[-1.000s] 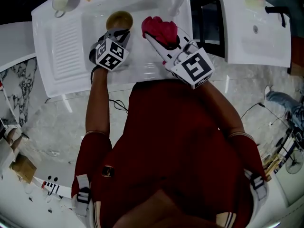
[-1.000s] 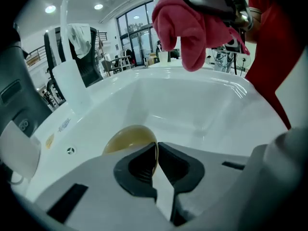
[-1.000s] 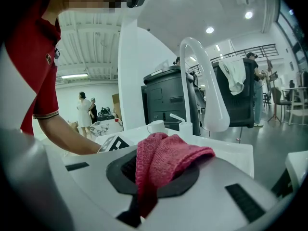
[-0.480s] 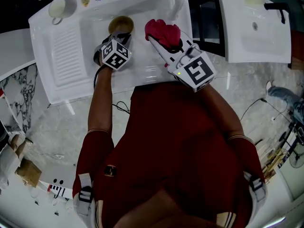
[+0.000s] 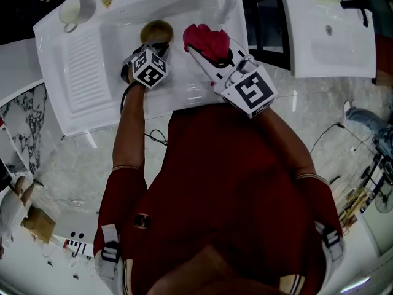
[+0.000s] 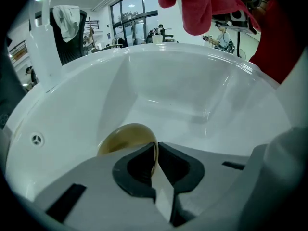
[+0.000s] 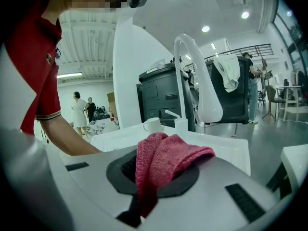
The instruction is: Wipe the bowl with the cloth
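Two grippers work over one white sink [image 5: 83, 66]. R gripper [image 5: 209, 53] is clamped on the bunched red cloth [image 5: 207, 40]; the wad pokes out ahead of its jaws, up above the basin. L gripper [image 5: 153, 43] pinches the tan bowl [image 5: 156, 29] by the rim, jaws nearly together w/ only the thin wall between, bowl just ahead & below. Best approach, I'd say: bring the cloth down into the bowl's open side, hold L pinch firm so it can't spin, wipe w/ the wad, not the jaw tips.

The cloth [image 7: 163, 162] is coarse knit, sink [image 6: 192, 90] glossy, bowl [image 6: 126, 137] smooth.
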`<state>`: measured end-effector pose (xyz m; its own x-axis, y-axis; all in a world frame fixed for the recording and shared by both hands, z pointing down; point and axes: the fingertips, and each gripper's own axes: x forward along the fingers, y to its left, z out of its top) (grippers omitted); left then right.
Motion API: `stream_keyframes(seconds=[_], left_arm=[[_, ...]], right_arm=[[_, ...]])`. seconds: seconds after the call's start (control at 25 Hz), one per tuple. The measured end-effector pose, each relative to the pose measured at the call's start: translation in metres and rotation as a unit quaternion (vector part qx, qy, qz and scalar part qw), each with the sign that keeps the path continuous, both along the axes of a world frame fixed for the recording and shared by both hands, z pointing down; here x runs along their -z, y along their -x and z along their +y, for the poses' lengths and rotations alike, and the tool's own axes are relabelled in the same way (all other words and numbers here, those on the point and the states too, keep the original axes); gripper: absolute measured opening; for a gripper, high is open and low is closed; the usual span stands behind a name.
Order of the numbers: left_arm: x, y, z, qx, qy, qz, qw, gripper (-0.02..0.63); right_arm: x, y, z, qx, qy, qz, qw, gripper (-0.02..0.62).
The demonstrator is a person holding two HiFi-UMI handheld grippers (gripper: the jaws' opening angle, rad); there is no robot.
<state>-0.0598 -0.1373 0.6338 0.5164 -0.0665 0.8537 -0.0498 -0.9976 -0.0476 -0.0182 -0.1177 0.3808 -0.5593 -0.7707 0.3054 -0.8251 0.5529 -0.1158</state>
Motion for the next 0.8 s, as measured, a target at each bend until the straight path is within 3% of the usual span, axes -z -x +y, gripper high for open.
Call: stream_keyframes(seconds=[0.4,0.8], left_arm=[[-0.008,0.003,0.007,-0.009,0.021,-0.012,0.9997,0.026],[0.012,0.001,0.003,0.005,0.004,0.003,1.0000,0.067]], right_arm=[[-0.002,0.000,0.005,0.000,0.003,0.005,1.000,0.028],[0.000,-0.002,0.012,0.005,0.000,0.008,1.000,0.028]])
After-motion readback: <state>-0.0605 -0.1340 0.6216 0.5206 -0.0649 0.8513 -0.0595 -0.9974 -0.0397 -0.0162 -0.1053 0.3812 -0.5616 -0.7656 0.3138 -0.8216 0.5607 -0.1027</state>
